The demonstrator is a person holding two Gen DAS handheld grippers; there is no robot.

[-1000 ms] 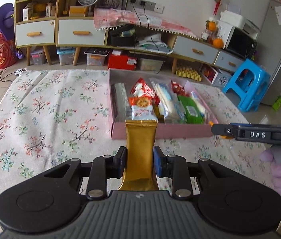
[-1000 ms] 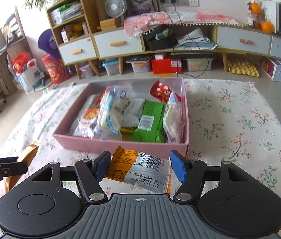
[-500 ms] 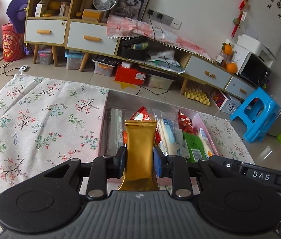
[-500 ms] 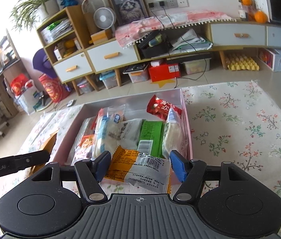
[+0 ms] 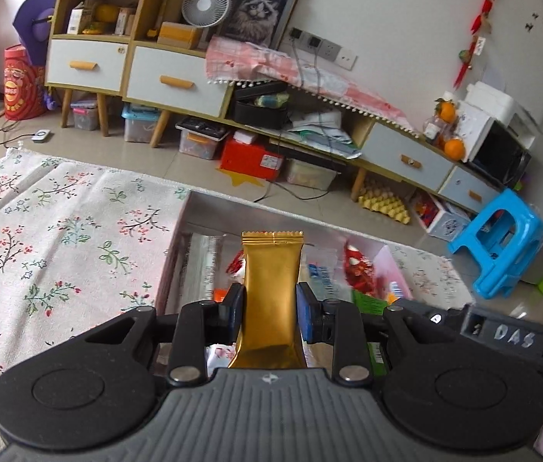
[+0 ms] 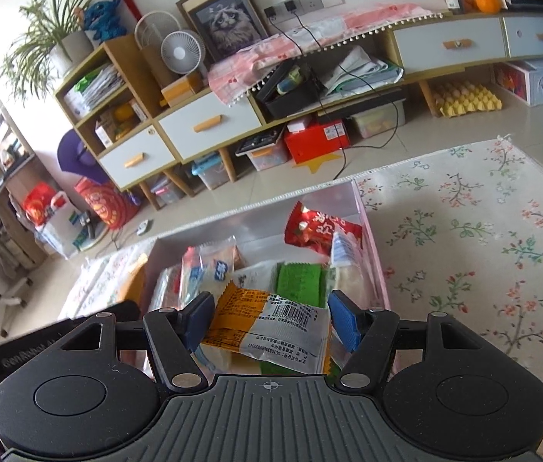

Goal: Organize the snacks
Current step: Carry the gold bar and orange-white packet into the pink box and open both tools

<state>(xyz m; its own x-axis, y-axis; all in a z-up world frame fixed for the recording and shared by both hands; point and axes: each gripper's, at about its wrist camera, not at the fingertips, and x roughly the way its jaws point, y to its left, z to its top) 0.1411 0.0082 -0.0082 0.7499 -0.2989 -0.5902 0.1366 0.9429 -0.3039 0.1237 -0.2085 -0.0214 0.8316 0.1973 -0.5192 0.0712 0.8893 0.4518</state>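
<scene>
the left tool (image 5: pixel 269 310) is pinching a gold snack bar (image 5: pixel 271 292) by its long sides, the bar standing upright between the pads with its crimped end pointing away from the camera. the right tool (image 6: pixel 271 317) is gripping an orange and white snack packet (image 6: pixel 267 323) across its width, barcode side up, the packet lying flat and slightly skewed between the blue pads (image 6: pixel 342 323). in the left view the right tool's black body is showing at the lower right, just beside the left one.

both tools are hovering over the near end of a pink box (image 6: pixel 377 265) that is sitting on a floral rug (image 6: pixel 475 238). the box is already holding several snacks lying side by side: a green packet (image 6: pixel 300 279), pale clear-wrapped packets (image 6: pixel 202 273) on its left side, and a red packet (image 6: pixel 315 227) leaning against the far right corner.

beyond the rug the tiled floor is running to a long low cabinet (image 5: pixel 179 77) with white drawers and orange handles, a small white fan (image 5: pixel 205 2) and a framed cat picture (image 5: pixel 258 15) on top. a red box (image 5: pixel 250 159) and a yellow egg tray (image 5: pixel 385 202) are sitting under the cabinet, and a blue stool (image 5: pixel 500 240) is standing off to the right
</scene>
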